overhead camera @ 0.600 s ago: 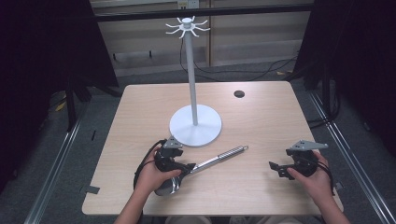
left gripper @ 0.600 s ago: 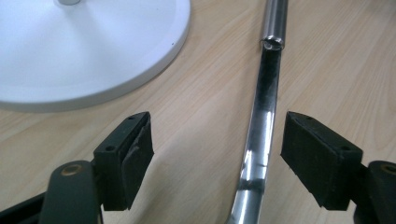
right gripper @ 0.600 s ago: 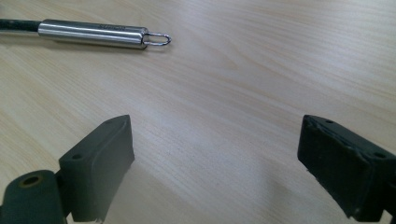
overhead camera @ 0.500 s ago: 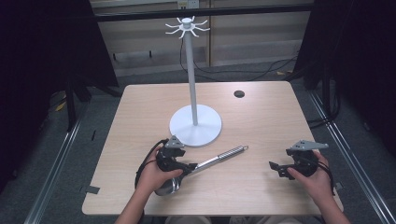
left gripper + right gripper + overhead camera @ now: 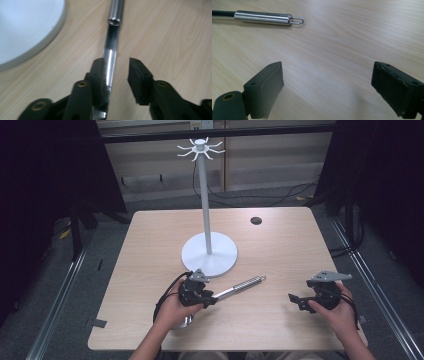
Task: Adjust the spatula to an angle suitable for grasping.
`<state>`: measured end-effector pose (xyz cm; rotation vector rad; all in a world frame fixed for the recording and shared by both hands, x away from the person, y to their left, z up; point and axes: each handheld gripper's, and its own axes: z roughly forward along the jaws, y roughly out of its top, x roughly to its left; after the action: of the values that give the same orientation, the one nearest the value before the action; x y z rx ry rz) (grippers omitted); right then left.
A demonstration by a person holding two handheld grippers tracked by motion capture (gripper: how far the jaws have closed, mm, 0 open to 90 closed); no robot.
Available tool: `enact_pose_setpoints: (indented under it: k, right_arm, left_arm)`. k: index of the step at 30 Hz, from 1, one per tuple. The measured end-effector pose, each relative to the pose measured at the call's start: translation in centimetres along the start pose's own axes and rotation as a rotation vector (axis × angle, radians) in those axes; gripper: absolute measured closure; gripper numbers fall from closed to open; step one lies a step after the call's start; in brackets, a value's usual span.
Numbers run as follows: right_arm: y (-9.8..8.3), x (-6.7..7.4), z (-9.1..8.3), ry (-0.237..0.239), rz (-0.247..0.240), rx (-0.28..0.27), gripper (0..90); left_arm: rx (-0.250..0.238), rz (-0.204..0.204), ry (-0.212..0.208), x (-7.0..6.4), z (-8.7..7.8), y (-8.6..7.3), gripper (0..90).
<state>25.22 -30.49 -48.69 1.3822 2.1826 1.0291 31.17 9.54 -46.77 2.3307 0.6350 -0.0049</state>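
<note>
A steel utensil (image 5: pixel 240 286) with a long polished handle lies on the wooden table (image 5: pixel 280 250), its hanging loop pointing right. The left gripper (image 5: pixel 212 299) straddles its shaft. In the left gripper view the shaft (image 5: pixel 111 50) rests against the left pad, and a gap separates it from the right pad (image 5: pixel 138 77), so the left gripper (image 5: pixel 116 72) is open around it. The utensil's head (image 5: pixel 184 322) peeks out under the left hand. The right gripper (image 5: pixel 292 301) rests at the table's right front. That right gripper (image 5: pixel 327 80) stands wide open on bare wood, with the handle's end (image 5: pixel 262 17) farther off.
A white hanging stand (image 5: pixel 209 255) with a round base, a tall pole and hooked arms on top stands at mid-table, just behind the left gripper. A small black disc (image 5: pixel 256 220) lies at the back right. A cable loops from each gripper.
</note>
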Motion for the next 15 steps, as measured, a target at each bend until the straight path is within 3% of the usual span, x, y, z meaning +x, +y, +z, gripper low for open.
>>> enact_pose_setpoints:
  k: [3,4,10,15]
  right_arm:
    - [-0.1,0.1,0.0,-0.001,0.000,0.006,10.3]
    - [-0.2,0.1,0.0,0.000,-0.004,0.004,10.3]
    - [-0.3,0.3,-0.3,-0.006,0.000,0.004,10.3]
    - [-0.5,0.2,-0.5,-0.010,0.005,-0.002,10.3]
  left_arm:
    - [0.020,0.032,-0.015,-0.6,0.4,0.4,81.2]
    - [0.017,0.026,-0.020,-0.8,0.6,0.5,83.4]
    - [0.077,0.059,-0.019,-0.9,1.8,1.0,87.9]
    - [0.071,0.045,-0.017,-1.0,2.5,1.3,88.6]
